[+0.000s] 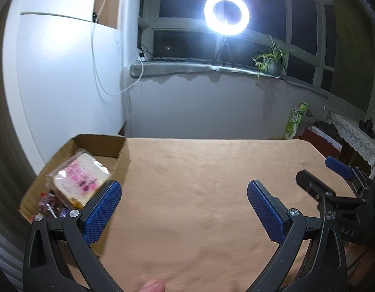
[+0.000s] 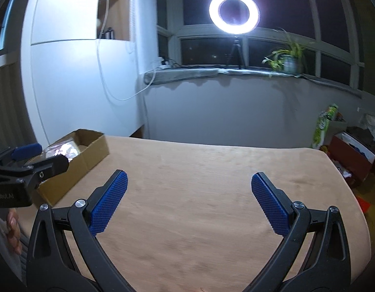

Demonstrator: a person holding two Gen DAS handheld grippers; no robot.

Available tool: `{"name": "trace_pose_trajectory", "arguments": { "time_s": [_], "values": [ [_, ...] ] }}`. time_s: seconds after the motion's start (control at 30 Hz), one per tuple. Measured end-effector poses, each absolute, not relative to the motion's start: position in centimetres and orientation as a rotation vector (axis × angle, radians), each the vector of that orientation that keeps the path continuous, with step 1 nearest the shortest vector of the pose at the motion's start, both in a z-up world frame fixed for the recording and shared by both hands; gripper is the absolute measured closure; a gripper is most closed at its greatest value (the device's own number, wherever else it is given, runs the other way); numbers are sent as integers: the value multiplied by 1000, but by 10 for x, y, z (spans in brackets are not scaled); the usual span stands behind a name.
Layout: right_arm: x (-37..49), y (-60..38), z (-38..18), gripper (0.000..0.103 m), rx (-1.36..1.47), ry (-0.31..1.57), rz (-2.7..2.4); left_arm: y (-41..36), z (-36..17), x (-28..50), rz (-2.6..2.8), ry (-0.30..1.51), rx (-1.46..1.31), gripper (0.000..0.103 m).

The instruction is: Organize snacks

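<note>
A brown cardboard box (image 1: 103,143) sits at the table's left edge; it also shows in the right wrist view (image 2: 90,146). In it lies a clear bag of sliced bread with pink print (image 1: 80,177) on top of red and dark snack packets (image 1: 51,205). My left gripper (image 1: 183,192) is open and empty, its left finger next to the box. My right gripper (image 2: 188,187) is open and empty over bare table. The right gripper also shows at the right edge of the left wrist view (image 1: 333,175), and the left gripper at the left edge of the right wrist view (image 2: 34,158).
The wooden table (image 1: 199,194) ends at a far edge before a grey wall. A ring light (image 1: 226,13) and a potted plant (image 1: 272,60) stand on the windowsill. A green package (image 2: 323,126) and a red box (image 2: 352,155) sit beyond the table's right side.
</note>
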State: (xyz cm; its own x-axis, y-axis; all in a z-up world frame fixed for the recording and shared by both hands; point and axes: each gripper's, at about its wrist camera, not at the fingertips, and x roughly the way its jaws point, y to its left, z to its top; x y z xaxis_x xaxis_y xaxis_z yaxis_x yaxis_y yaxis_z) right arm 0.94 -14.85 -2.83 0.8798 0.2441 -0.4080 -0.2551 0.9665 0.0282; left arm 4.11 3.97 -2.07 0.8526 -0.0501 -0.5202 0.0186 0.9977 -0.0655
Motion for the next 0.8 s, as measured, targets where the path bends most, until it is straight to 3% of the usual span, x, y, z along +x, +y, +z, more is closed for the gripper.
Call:
{"name": "trace_pose_trajectory", "arguments": {
  "time_s": [0.8],
  "values": [
    [3,-167,-29,0,-21,422,229,24,-35,37,16,596,-33,0]
  ]
}}
